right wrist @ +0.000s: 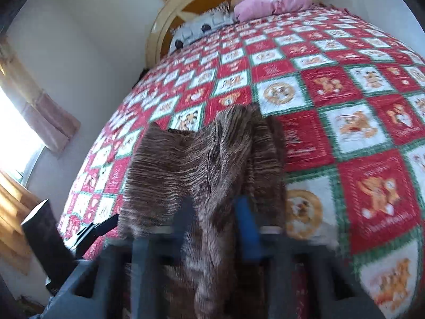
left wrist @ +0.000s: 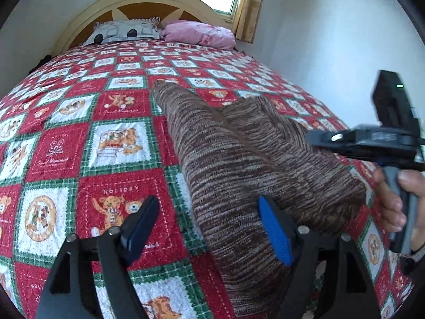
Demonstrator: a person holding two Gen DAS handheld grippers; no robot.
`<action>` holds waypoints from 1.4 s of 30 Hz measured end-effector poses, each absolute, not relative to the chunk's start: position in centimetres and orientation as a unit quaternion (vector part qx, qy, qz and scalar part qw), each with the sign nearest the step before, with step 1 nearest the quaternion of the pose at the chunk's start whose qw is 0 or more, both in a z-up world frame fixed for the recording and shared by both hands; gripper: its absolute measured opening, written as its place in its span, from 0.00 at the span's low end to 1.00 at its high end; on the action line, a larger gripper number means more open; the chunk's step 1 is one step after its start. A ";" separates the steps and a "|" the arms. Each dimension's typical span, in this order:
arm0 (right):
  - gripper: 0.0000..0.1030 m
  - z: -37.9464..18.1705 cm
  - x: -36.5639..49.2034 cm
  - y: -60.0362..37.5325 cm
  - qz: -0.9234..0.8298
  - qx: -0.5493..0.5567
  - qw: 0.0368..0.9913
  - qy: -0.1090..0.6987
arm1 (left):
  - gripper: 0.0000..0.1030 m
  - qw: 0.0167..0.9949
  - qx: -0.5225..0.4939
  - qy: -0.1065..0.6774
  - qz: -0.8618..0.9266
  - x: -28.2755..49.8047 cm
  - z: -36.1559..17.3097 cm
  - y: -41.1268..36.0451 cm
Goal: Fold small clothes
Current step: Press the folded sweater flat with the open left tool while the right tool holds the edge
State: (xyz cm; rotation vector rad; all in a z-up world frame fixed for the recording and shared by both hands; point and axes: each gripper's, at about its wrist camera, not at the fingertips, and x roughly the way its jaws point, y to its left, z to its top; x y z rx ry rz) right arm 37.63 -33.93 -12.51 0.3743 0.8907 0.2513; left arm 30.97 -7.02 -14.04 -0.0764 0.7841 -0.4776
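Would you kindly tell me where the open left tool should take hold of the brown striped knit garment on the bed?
Grip the brown striped knit garment at its near left edge, coming in from the left: that long edge lies flat and exposed on the quilt.

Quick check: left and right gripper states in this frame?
Left gripper: open, holding nothing; one finger lies on the brown knit garment.
Right gripper: blurred, shut on the brown knit garment.

Both wrist views look down the bed toward its headboard. Each sits close above the brown knit garment, which both share
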 end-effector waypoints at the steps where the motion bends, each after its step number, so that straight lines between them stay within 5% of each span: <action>1: 0.04 -12.3 37.8 -33.4 0.108 0.161 0.885 0.423 | 0.78 0.895 -0.041 0.378 -0.233 30.9 -14.1 -6.9; 14: 0.08 -13.2 37.2 -35.5 0.040 0.152 0.900 0.407 | 0.87 0.876 -0.043 0.417 -0.241 31.3 -15.2 -7.1; 15: 0.18 -13.1 37.3 -35.5 0.044 0.152 0.900 0.405 | 0.87 0.875 -0.043 0.416 -0.242 31.2 -15.1 -7.1; 16: 0.42 -12.7 37.6 -35.4 0.053 0.152 0.901 0.404 | 0.87 0.875 -0.044 0.416 -0.245 31.2 -15.1 -7.1; 18: 0.69 -11.9 38.0 -35.3 0.067 0.157 0.902 0.396 | 0.87 0.874 -0.045 0.416 -0.248 31.1 -15.1 -7.0; 24: 0.64 -11.9 43.0 -33.5 0.068 0.119 0.893 0.429 | 0.87 0.871 -0.052 0.415 -0.258 31.1 -15.1 -6.9; 27: 0.04 -12.7 44.7 -33.1 0.054 0.087 0.885 0.455 | 0.87 0.869 -0.059 0.417 -0.260 31.2 -15.1 -6.8; 35: 0.04 -12.6 44.7 -34.0 0.005 0.060 0.902 0.428 | 0.92 0.869 -0.038 0.420 -0.259 31.2 -15.1 -7.5; 38: 0.16 -13.0 44.1 -34.3 0.019 0.064 0.900 0.432 | 0.92 0.869 -0.043 0.419 -0.258 31.2 -15.1 -7.3; 40: 0.38 -12.3 42.6 -34.6 0.018 0.065 0.903 0.425 | 0.92 0.875 -0.055 0.411 -0.249 31.1 -14.7 -6.7; 42: 0.43 -11.1 40.5 -35.0 0.034 0.079 0.914 0.397 | 0.92 0.882 -0.086 0.398 -0.238 31.4 -14.0 -5.5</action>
